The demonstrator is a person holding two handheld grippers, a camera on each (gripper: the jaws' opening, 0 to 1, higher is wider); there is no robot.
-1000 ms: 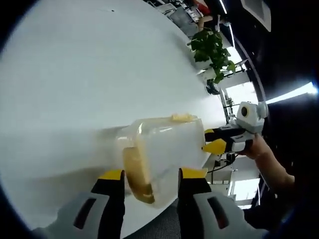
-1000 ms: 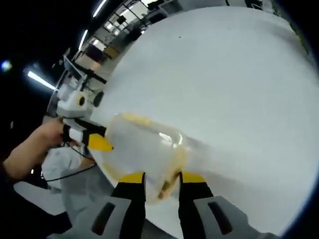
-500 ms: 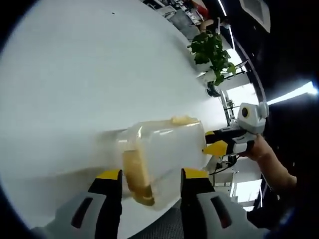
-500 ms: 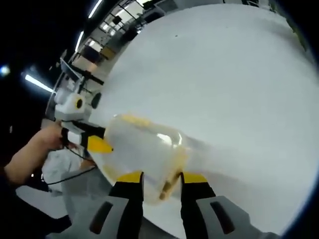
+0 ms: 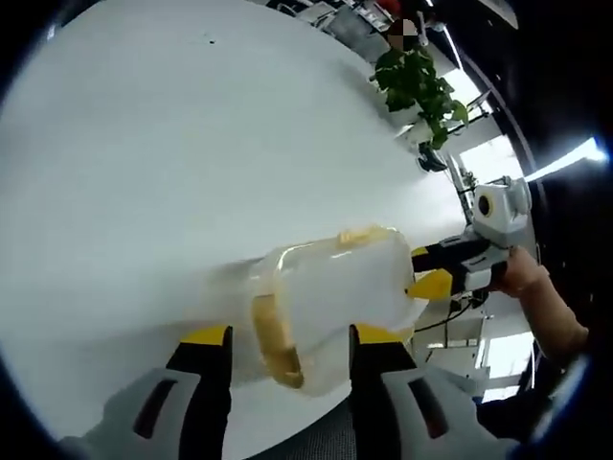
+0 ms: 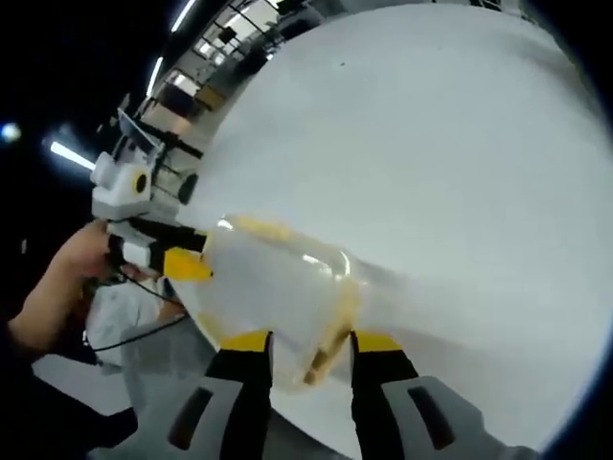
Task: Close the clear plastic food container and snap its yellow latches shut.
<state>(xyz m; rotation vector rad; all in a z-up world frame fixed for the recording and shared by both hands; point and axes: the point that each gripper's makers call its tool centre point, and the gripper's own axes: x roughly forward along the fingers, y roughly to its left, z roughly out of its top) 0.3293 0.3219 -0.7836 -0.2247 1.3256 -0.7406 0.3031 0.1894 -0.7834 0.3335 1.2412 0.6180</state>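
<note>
The clear plastic food container (image 5: 335, 292) lies on the white table (image 5: 172, 144) with its lid on. One yellow latch (image 5: 273, 340) at its near end sits between the jaws of my left gripper (image 5: 287, 337), which is open. My right gripper (image 5: 436, 283) reaches in at the container's far end, held by a hand (image 5: 527, 278). In the right gripper view the container (image 6: 273, 278) shows its other yellow latch (image 6: 330, 335) between the jaws of my right gripper (image 6: 308, 342), open with a narrower gap. The left gripper (image 6: 168, 261) meets the far end there.
A potted green plant (image 5: 421, 81) stands past the table's far edge. The table (image 6: 460, 153) ends close under both grippers. A hand (image 6: 57, 292) holds the left gripper, with a black cable (image 6: 124, 335) hanging below it. Ceiling lights glow behind.
Both cameras have shifted slightly, the left one a little back from the container. The container stays on the table between the two grippers. Nothing was taken hold of or let go.
</note>
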